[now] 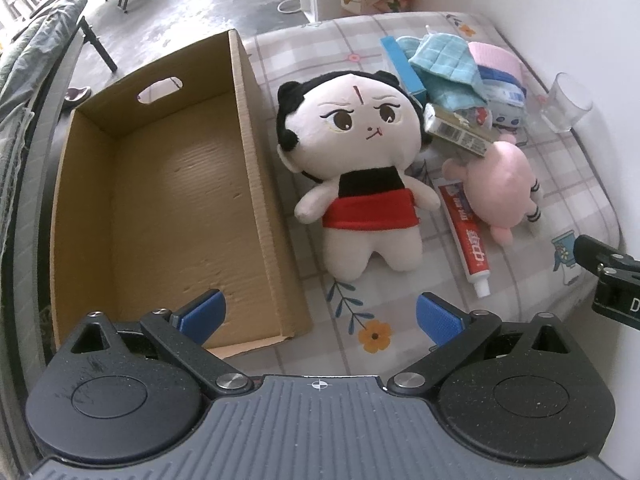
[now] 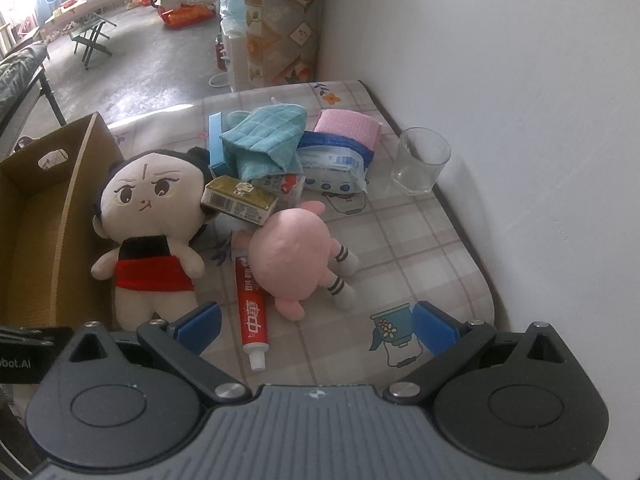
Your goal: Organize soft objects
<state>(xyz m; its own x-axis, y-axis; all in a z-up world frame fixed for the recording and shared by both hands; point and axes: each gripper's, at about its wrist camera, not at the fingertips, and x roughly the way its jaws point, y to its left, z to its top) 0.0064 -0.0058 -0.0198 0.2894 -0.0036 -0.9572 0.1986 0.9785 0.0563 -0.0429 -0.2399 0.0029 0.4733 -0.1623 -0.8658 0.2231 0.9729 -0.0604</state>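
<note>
A black-haired plush doll [image 1: 360,168] in a red skirt lies face up on the checked cloth, right beside the open cardboard box [image 1: 168,184]; it also shows in the right wrist view [image 2: 152,232]. A pink plush [image 1: 500,188] [image 2: 292,260] lies to its right. A teal cloth [image 1: 444,64] [image 2: 264,136] and a pink cloth [image 1: 496,56] [image 2: 348,126] sit on the pile behind. My left gripper [image 1: 318,316] is open and empty, above the box's near corner. My right gripper [image 2: 316,326] is open and empty, just short of the pink plush.
A red toothpaste tube [image 1: 464,228] [image 2: 252,312] lies between the plush toys. A small gold carton [image 2: 240,198], a blue box [image 1: 402,66] and a wipes pack [image 2: 336,164] are in the pile. A clear glass [image 2: 422,160] stands near the white wall [image 2: 520,120].
</note>
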